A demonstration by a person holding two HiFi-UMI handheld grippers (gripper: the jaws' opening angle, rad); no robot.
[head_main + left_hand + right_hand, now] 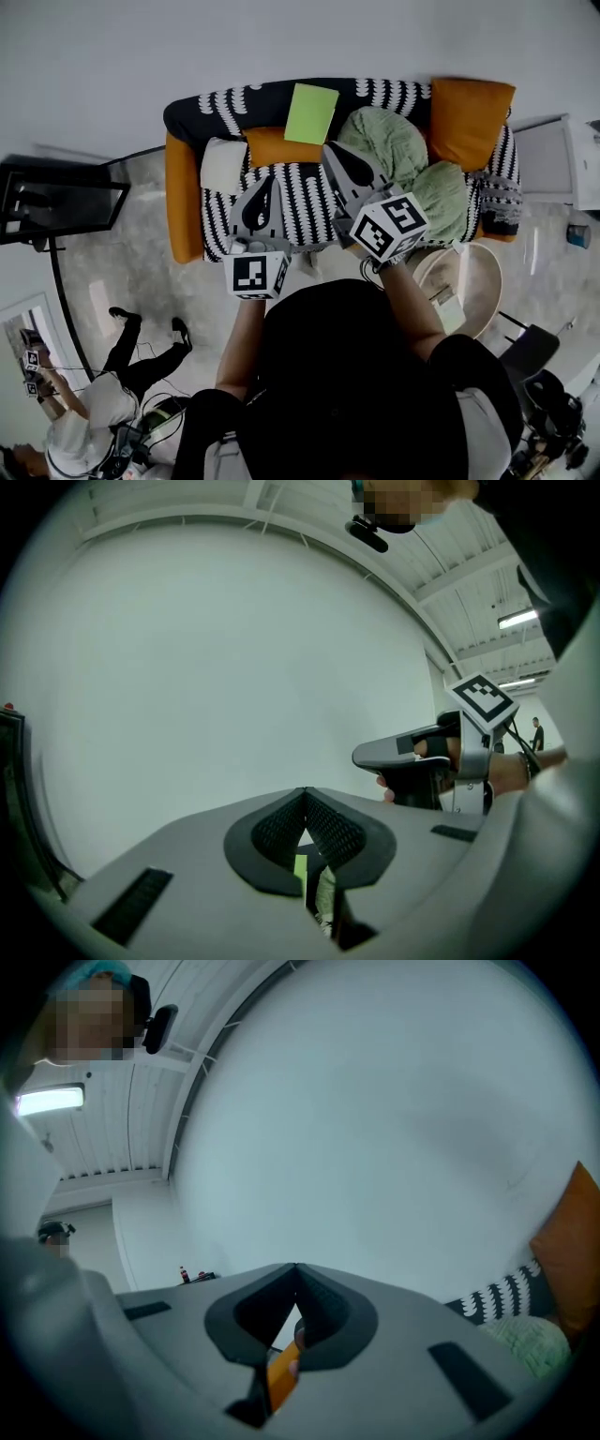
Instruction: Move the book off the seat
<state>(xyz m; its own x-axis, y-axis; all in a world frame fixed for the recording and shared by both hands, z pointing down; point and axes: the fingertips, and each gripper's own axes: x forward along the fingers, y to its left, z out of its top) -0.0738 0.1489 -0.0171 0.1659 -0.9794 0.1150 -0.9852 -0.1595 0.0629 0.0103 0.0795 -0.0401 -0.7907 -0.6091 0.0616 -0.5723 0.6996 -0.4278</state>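
Note:
A lime-green book (311, 112) rests on the patterned sofa (309, 202), leaning at the back of the seat against the backrest. Both grippers are held out over the seat, short of the book. My left gripper (271, 180) points at the orange cushion (281, 147) below and left of the book, jaws together and empty. My right gripper (331, 150) has its tip just below and right of the book, jaws also together and empty. In the left gripper view my left gripper (305, 794) shows a green sliver through its closed jaws. The right gripper (296, 1269) shows orange there.
Two round green cushions (389, 141) fill the seat's right half, with a white cushion (223, 166) at the left and an orange cushion (471, 111) at the back right. A round pale table (473, 281) stands beside the sofa. A person (103, 394) sits on the floor lower left.

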